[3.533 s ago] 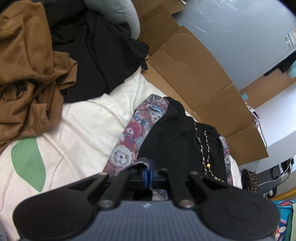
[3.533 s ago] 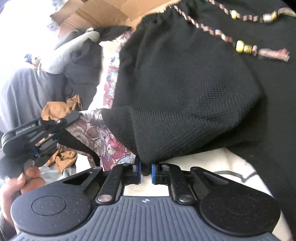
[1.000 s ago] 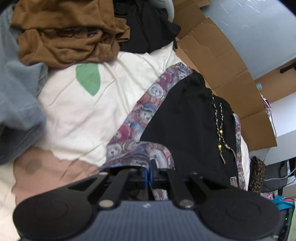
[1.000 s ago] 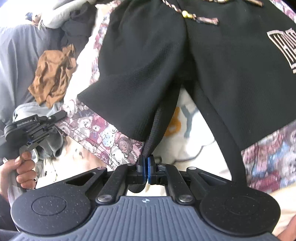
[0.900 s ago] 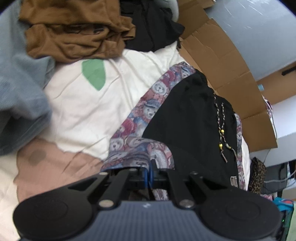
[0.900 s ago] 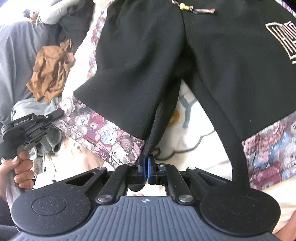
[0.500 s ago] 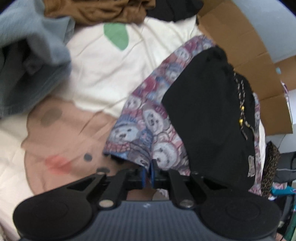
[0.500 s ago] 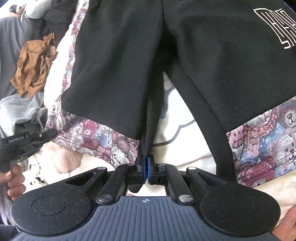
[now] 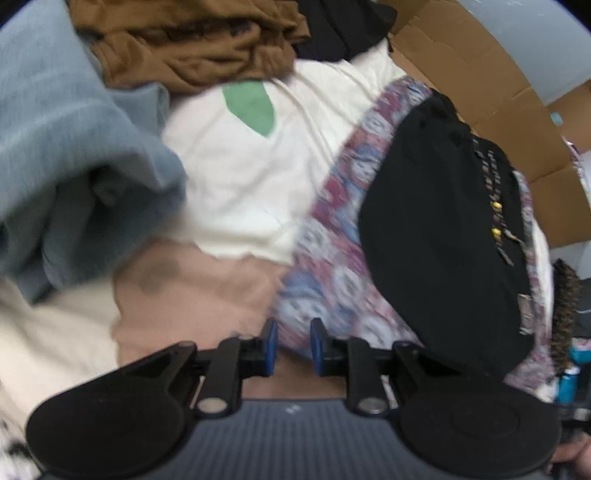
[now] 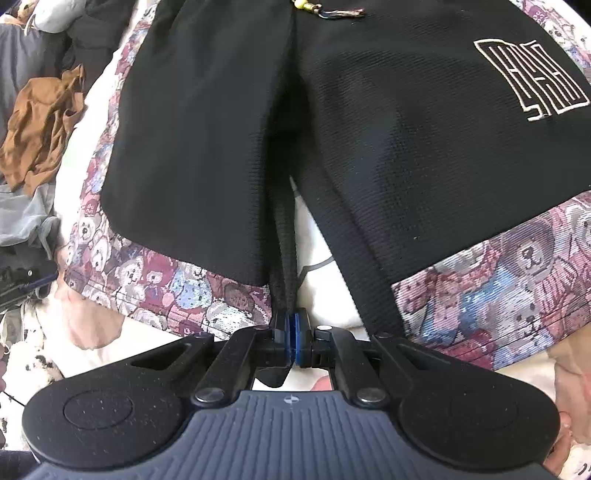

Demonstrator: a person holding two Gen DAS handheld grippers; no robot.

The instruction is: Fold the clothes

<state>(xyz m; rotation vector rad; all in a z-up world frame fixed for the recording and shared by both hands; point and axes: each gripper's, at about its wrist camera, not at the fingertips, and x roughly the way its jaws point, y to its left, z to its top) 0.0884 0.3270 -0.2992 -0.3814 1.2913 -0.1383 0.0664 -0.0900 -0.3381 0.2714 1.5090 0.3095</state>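
Note:
Black shorts point(image 9: 436, 229) with teddy-bear print hems point(image 9: 332, 258) lie spread on a white bed sheet point(image 9: 240, 173). My left gripper point(image 9: 293, 343) sits at the edge of one bear-print hem. Its jaws are opening, a strip of the hem lies between the blue pads point(image 9: 271, 341), and a gap shows on both sides of it. In the right wrist view the shorts point(image 10: 406, 129) lie flat with a white outline logo point(image 10: 532, 81). My right gripper point(image 10: 294, 332) is shut on the black fold of fabric point(image 10: 284, 236) that runs down between the two legs.
A brown garment point(image 9: 192, 48) and a grey-blue garment point(image 9: 74, 147) are heaped at the upper left, with dark clothes point(image 9: 332, 29) behind. Flattened cardboard point(image 9: 480, 62) lines the far side of the bed. The sheet has a green patch point(image 9: 251, 107) and a pink one point(image 9: 192, 288).
The left gripper's pads have come apart from the bear-print hem, which now lies flatter on the sheet. The right gripper has stayed shut on the black fold while the shorts spread out flat.

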